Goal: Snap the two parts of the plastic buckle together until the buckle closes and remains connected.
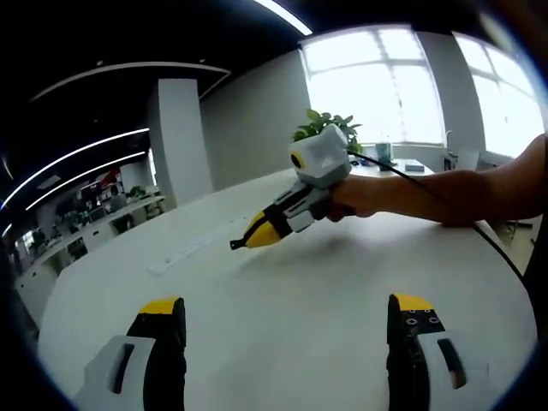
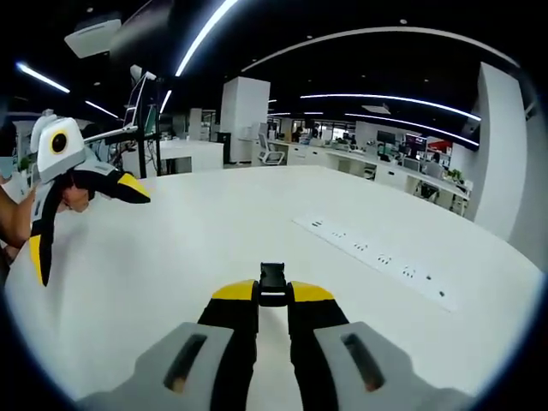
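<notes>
Right gripper [image 2: 272, 294]: jaws nearly together, clamped on a small black buckle piece [image 2: 272, 283] that sticks out past the yellow tips, just above the white table [image 2: 214, 231].
Left gripper [image 1: 287, 312]: jaws wide apart, nothing between them, over bare tabletop.
Hand [image 1: 364, 195]: grips the right gripper's handle; a black cable runs back along the forearm.
Power strip [image 2: 377, 257]: set flat into the table, beyond the buckle piece.
Plant [image 1: 325, 126]: at the table's far edge, before the window.

The left gripper [image 1: 287, 321] spreads its jaws wide at the frame bottom; the right gripper [image 2: 273, 293], bottom centre, pinches nearly closed.
</notes>
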A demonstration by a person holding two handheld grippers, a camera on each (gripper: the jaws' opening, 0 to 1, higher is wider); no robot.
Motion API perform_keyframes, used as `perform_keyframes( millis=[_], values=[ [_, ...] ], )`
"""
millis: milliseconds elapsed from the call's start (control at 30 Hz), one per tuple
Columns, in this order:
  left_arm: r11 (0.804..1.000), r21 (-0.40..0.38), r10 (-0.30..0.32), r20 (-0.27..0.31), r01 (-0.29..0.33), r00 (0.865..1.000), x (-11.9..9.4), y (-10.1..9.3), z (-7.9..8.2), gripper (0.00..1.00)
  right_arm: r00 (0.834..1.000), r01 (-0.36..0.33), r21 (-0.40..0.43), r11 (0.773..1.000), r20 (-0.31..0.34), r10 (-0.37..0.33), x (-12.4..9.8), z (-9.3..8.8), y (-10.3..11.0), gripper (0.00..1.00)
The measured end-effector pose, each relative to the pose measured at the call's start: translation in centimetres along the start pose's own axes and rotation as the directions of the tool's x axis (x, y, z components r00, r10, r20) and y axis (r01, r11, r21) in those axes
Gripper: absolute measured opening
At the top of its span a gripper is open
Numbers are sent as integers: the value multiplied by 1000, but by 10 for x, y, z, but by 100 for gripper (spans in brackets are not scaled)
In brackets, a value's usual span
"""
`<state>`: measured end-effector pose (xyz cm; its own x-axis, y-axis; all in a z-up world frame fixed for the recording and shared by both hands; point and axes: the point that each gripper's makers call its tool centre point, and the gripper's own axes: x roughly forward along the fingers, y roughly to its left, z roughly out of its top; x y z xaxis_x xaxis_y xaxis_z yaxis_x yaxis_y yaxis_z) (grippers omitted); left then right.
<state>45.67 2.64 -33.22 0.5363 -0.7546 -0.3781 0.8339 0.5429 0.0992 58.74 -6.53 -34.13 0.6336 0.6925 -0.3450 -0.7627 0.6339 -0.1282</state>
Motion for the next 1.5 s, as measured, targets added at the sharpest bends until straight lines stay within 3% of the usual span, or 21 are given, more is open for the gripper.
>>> perform_keyframes(
  millis=[1500],
  values=[
    [1000,9,0,-6,0,1000,0,1,-2,99,1000,11,-11,1000,-24,-12,15,2,-13,11]
  ],
)
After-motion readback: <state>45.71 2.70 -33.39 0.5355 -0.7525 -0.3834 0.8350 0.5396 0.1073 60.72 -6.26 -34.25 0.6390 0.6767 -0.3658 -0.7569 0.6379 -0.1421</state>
